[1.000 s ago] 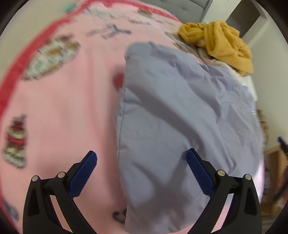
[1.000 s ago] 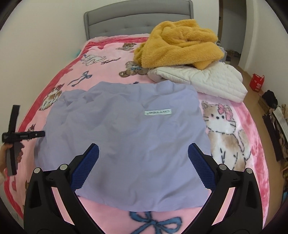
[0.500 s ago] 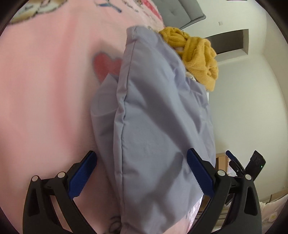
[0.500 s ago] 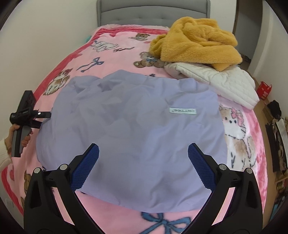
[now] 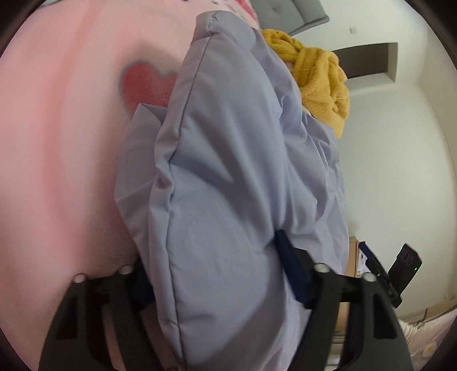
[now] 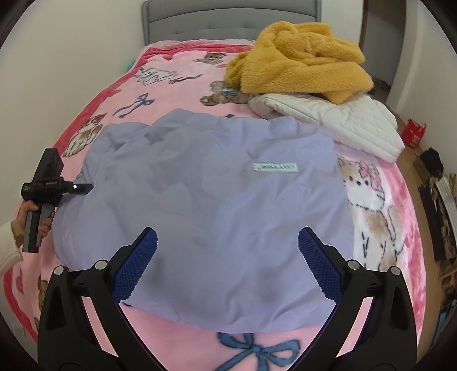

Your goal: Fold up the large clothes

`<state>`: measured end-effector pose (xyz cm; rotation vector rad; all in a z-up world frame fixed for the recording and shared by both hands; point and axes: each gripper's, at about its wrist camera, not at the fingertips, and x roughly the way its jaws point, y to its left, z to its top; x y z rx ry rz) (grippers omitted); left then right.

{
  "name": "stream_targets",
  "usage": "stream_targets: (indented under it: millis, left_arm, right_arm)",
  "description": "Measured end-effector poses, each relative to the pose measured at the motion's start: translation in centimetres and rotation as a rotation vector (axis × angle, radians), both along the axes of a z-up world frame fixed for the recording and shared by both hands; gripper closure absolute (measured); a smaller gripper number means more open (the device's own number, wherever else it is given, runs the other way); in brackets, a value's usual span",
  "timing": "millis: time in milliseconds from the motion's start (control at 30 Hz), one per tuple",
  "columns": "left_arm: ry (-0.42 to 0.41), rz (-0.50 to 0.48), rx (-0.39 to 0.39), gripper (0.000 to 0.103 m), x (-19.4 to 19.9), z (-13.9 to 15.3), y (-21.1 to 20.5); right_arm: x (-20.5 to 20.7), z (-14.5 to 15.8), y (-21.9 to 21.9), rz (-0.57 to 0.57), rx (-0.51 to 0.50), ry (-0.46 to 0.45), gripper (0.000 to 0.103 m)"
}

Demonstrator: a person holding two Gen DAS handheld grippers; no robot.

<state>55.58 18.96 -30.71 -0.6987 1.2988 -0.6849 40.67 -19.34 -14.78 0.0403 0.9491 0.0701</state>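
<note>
Left gripper (image 5: 217, 274): jaws closing around the left edge of the lavender padded garment (image 5: 228, 185). Thick seamed edge bunched between the blue pads (image 5: 288, 268); right pad pressing into a dent in the fabric, left pad mostly hidden behind the bulging fabric. Contact on the hidden side not confirmable. Seen from the right wrist view at the garment's left border (image 6: 82, 187), gripped by a hand (image 6: 34, 217) with a cream knitted cuff.

Right gripper (image 6: 227, 268): jaws spread wide, nothing between the pads, hovering over the near portion of the garment (image 6: 217, 205). No contact with the cloth visible.

Garment: lying spread over the middle of the pink cartoon-print blanket (image 6: 160, 82), wrinkled, pale label (image 6: 275, 167) facing up towards the right side. Near hem just short of a blue bow print (image 6: 257, 348). Left edge raised and folded over a lower layer in the left wrist view, red heart print (image 5: 145, 85) just beside it.

Further back: cream quilted garment (image 6: 342, 125) touching the lavender garment's far right corner; mustard fleece garment (image 6: 300, 62) piled on top of the cream one. Grey upholstered headboard (image 6: 228, 22) at the far end. Red bag (image 6: 414, 132) on the floor to the right of the bed.
</note>
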Motion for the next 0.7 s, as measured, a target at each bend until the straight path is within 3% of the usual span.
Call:
stream_targets:
  millis: [167,233,433,567,700]
  left_arm:
    - [-0.034,-0.016,0.053,0.057,-0.2,1.0,-0.7]
    - [-0.042,-0.004,0.062,0.059,-0.3,1.1,-0.8]
    - [-0.029,0.032,0.089,0.059,-0.4,0.9,-0.8]
    - [-0.022,-0.008,0.183,0.057,0.2,1.4,-1.9]
    - [-0.012,-0.03,0.239,0.054,0.9,1.9,-3.1]
  right_arm:
    - [-0.9,-0.7,-2.4,-0.082,0.07,0.005,0.008]
    - [-1.3,-1.1,-3.4,-0.105,0.081,0.003,0.008]
    - [-1.3,-1.9,-7.3,-0.155,-0.082,-0.091,0.008]
    - [1.0,-3.8,-13.3,-0.18,-0.044,-0.005,0.008]
    - [6.3,-9.0,-18.6,-0.096,0.162,0.203,0.009]
